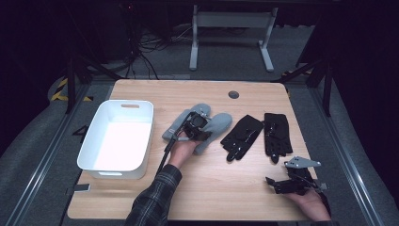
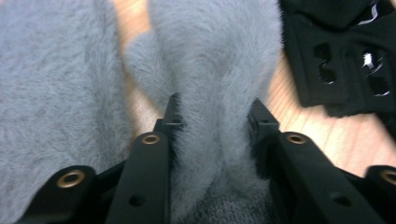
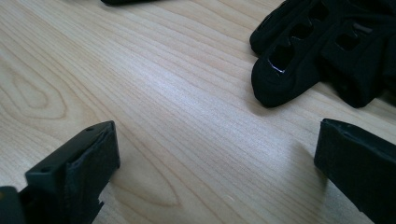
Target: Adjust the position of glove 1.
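Right beside the white bin (image 1: 117, 136), on the table (image 1: 211, 188), lie two grey fuzzy mittens (image 1: 214, 126). One of them is pinched between the jaws of the left gripper (image 2: 212, 116), its fleece bunched between the pads. Two black gloves (image 1: 259, 134) lie beyond the mittens from the bin. Nearer the table's front edge, the right gripper (image 1: 291, 181) rests with jaws spread wide over bare wood. No readable writing shows.
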A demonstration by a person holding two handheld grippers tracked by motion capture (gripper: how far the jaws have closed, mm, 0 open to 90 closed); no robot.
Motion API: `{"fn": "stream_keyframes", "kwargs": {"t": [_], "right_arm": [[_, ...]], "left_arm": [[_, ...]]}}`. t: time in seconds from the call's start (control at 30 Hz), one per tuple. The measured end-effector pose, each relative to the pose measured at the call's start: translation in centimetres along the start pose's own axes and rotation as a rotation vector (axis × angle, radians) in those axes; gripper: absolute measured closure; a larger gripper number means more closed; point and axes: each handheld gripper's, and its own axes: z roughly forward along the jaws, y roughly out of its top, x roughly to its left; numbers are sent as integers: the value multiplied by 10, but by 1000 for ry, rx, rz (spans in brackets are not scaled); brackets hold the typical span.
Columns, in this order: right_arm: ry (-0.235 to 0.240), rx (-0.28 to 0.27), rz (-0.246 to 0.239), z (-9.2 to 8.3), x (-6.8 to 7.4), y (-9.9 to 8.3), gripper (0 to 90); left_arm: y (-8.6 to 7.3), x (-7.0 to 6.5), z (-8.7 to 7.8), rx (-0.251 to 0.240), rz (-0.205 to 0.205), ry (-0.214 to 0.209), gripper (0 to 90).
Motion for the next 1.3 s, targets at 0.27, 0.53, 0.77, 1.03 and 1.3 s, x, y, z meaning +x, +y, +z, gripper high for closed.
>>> {"fn": "stream_keyframes", "kwargs": {"t": [0.27,0.53,0.77,1.03,1.3], "right_arm": [[0,0,-1,0,0,0,4],[0,0,-1,0,0,0,4],[0,0,1,0,0,0,4],[1,-1,-1,0,0,0,4],[1,-1,-1,0,0,0,5]], "left_arm": [[2,-3,-20,-37,3,-30,741],[3,-18,-47,-54,48,-66,756],[-4,-33,-66,-74,79,-126,767],[-19,-52,-80,-68,129,-149,770],[-43,-71,-87,-70,179,-201,770]]}}
